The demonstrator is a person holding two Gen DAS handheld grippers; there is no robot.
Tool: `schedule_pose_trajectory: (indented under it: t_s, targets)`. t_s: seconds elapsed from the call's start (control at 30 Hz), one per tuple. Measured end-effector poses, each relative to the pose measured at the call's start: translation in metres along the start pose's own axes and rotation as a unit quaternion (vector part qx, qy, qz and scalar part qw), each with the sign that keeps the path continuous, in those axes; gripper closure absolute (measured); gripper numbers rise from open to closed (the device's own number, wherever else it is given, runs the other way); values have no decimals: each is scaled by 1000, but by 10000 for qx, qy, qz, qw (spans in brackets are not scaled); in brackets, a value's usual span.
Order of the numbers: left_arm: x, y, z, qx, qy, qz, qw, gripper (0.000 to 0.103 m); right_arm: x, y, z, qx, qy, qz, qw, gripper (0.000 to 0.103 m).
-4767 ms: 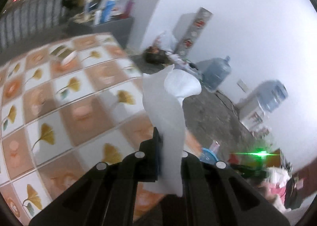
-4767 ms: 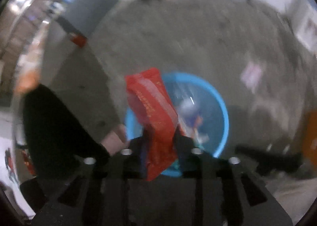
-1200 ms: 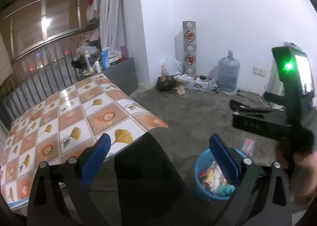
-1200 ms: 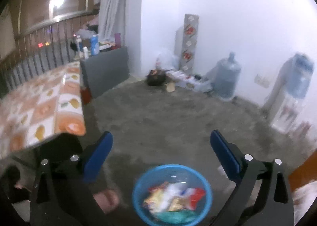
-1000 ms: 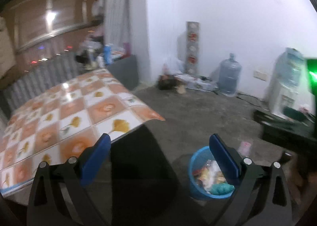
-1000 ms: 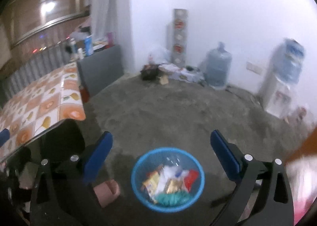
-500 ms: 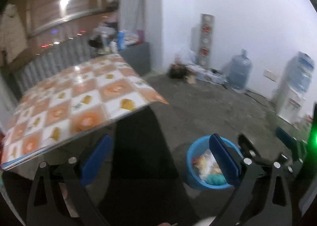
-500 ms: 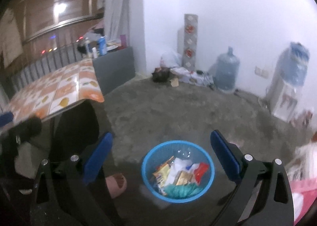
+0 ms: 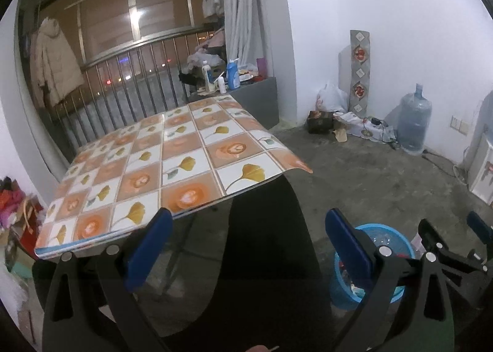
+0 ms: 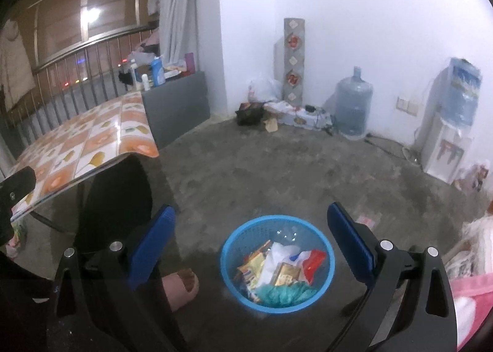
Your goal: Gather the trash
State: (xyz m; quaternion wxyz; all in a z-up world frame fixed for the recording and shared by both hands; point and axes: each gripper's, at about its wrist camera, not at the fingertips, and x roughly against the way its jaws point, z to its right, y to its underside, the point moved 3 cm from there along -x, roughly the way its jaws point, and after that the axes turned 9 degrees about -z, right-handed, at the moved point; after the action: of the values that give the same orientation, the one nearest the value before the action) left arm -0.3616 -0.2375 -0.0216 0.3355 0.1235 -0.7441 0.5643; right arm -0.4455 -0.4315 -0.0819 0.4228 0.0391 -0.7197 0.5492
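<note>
Both tongs have let go since the earlier frames: the white tissue and red wrapper they gripped are gone from their jaws. On the left, the tabletop with its orange-and-white flower-patterned glossy cover [image 9: 172, 164] looks bare of litter, so collecting seems finished. The left tongs [image 9: 246, 238] hang spread wide and empty over the dark gap beside the tabletop edge. Further right, the right tongs [image 10: 251, 233] are likewise wide open and empty, directly above the round blue plastic mesh basket [image 10: 229, 262] on the concrete floor, where the trash of wrappers and crumpled paper [image 10: 279, 272] now lies heaped.
</note>
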Motion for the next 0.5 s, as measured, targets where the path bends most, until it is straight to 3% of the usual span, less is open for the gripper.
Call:
schedule_pose_trajectory:
  t_s: [0.5]
  targets:
    - [-2, 1, -1, -25, 133, -82, 9999, 5, -9, 2, 2, -124, -41, -208, 9997, 8]
